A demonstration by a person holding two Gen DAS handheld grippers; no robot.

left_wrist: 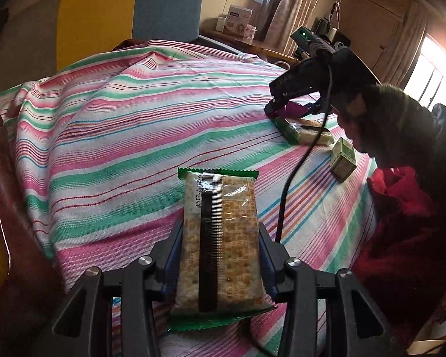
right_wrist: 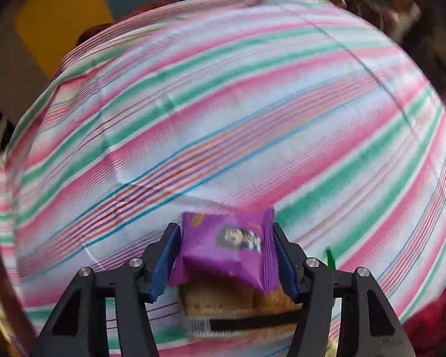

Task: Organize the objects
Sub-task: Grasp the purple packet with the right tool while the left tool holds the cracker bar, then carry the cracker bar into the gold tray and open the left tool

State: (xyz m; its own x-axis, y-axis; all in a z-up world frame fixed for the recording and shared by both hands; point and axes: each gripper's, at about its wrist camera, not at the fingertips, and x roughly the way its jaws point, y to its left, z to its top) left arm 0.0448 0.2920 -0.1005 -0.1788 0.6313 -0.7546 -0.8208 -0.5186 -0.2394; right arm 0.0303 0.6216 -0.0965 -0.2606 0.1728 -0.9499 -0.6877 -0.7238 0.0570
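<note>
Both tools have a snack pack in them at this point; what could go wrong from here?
1. The right tool holds the purple packet right above a second cracker pack; lowering could crush or nudge it.
2. The left tool grips the cracker pack by its sides; more squeeze may break crackers.
3. A black cable trails over the striped cloth near the small green carton and could snag it.

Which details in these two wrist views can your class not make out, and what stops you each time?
- Right wrist view: print on the purple packet, smeared by motion blur.
- Right wrist view: second cracker pack, mostly covered by that packet.
- Left wrist view: small green box, lettering too small.
- Left wrist view: right hand-held gripper, fingertips too small and dark to read.
</note>
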